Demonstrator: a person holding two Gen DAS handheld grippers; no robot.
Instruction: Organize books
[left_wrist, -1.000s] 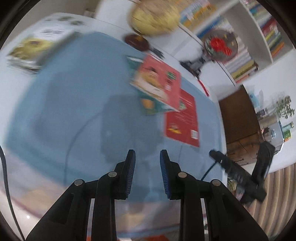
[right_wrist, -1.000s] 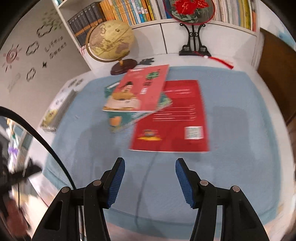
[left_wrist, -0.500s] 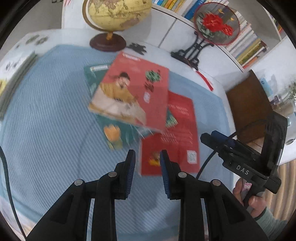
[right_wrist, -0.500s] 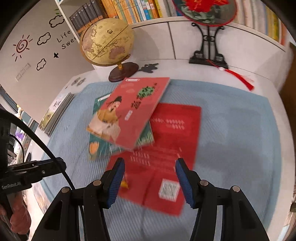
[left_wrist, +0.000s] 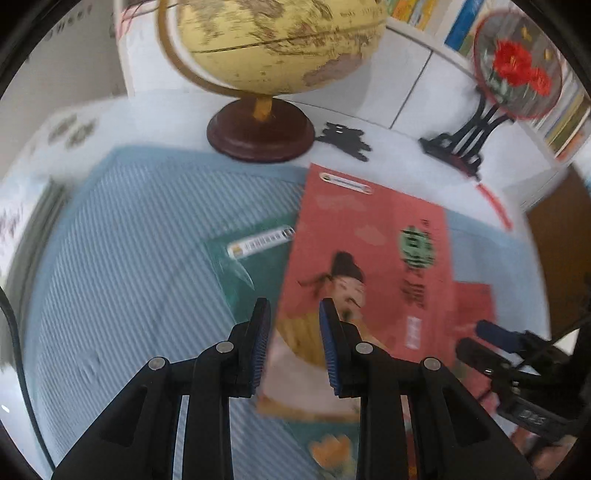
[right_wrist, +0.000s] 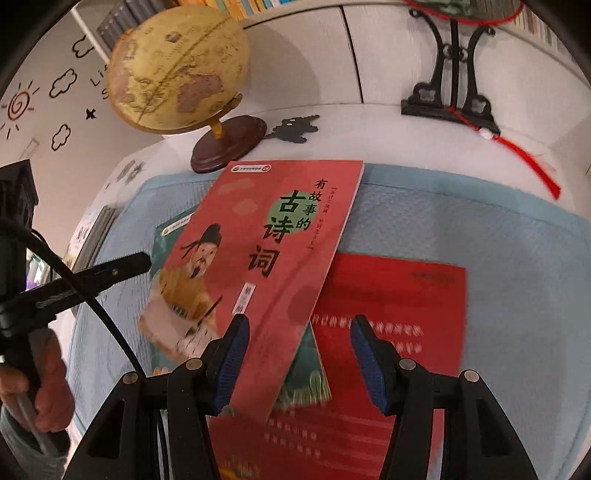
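Note:
Three books lie overlapped on a blue mat (left_wrist: 122, 258). A salmon-red book with a robed man on its cover (right_wrist: 258, 266) (left_wrist: 369, 280) lies on top. A green book (left_wrist: 255, 258) (right_wrist: 168, 240) lies under it. A bright red book (right_wrist: 399, 306) lies lowest, to the right. My left gripper (left_wrist: 293, 332) hovers over the near left edge of the salmon book, jaws a little apart and empty. My right gripper (right_wrist: 299, 354) is open and empty, over the near edge of the pile.
A globe (right_wrist: 177, 70) (left_wrist: 273, 40) on a brown base stands behind the mat. A round fan ornament (left_wrist: 517, 62) on a black stand (right_wrist: 450, 99) is at the back right. A flat book pile (right_wrist: 92, 232) lies left of the mat. Bookshelves line the wall.
Both grippers have moved forward and down toward the overlapped books, which now fill the views. Neither gripper has changed its opening.

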